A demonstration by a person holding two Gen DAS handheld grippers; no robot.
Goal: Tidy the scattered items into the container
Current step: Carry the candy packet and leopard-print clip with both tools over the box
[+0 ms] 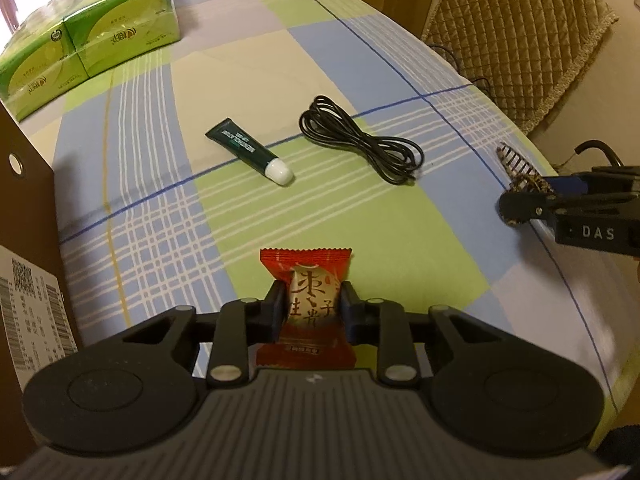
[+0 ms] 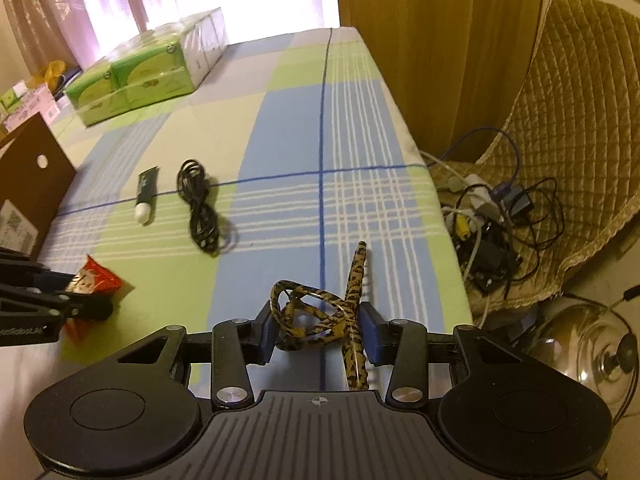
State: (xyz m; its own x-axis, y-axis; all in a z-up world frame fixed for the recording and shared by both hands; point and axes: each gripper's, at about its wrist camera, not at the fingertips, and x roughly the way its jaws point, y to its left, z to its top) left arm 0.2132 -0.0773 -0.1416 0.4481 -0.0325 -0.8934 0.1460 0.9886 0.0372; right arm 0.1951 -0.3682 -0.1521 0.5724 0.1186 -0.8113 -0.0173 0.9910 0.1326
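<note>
My left gripper (image 1: 314, 292) is shut on a red snack packet (image 1: 306, 268), held just above the checked tablecloth (image 1: 400, 248). My right gripper (image 2: 316, 312) is shut on a leopard-patterned hair clip (image 2: 354, 276) near the table's right edge. The left wrist view shows that gripper (image 1: 520, 210) and the clip (image 1: 508, 160) from the side. In the right wrist view the left gripper (image 2: 80, 300) and the packet (image 2: 96, 276) sit at the left. A dark green tube (image 1: 248, 150) with a white cap and a coiled black cable (image 1: 360, 144) lie mid-table. The brown cardboard box (image 1: 24, 200) stands at the left edge.
Green tissue packs (image 1: 88, 40) sit at the table's far left corner. Beyond the right table edge are a chair with a quilted cover (image 2: 580, 120), a tangle of cords and a power strip (image 2: 492, 220) on the floor, and a glass lid (image 2: 592, 348).
</note>
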